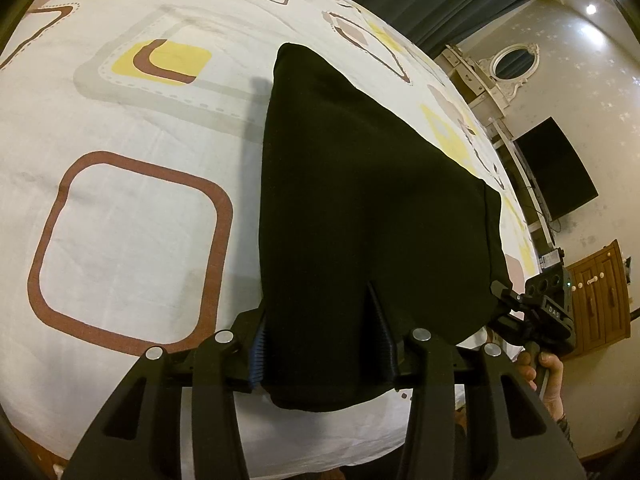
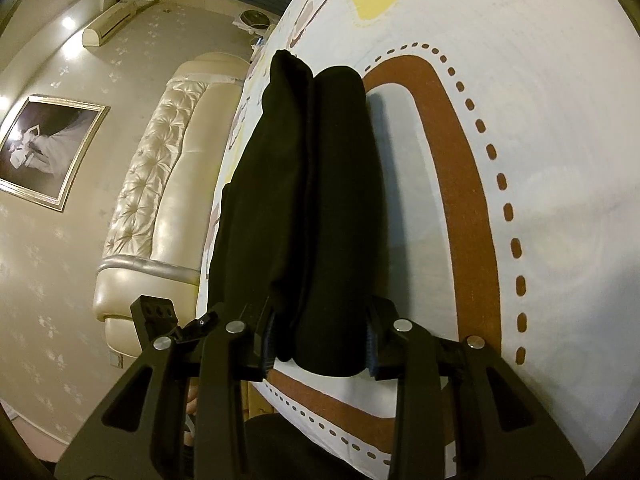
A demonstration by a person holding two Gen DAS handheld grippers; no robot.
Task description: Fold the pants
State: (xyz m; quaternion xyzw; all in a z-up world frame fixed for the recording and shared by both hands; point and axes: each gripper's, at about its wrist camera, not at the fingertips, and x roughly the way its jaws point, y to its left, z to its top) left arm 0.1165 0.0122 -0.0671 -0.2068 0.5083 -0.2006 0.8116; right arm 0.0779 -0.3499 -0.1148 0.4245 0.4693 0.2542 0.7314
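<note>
Pants: black pants (image 1: 368, 208), folded, centre frame on the patterned bed sheet (image 1: 132, 224).
Left gripper (image 1: 320, 344): grasping the near fabric edge.
Right gripper (image 2: 320, 340): clamped around the bunched layers, lower centre.
Risk: uneven release or pull probably lets layers slide, skewing the fold.

I'm seeing the bed (image 1: 120, 208), under a white sheet patterned with brown and yellow squares, carrying the black pants (image 1: 360, 200), which are lying folded directly ahead of my fingers.
</note>
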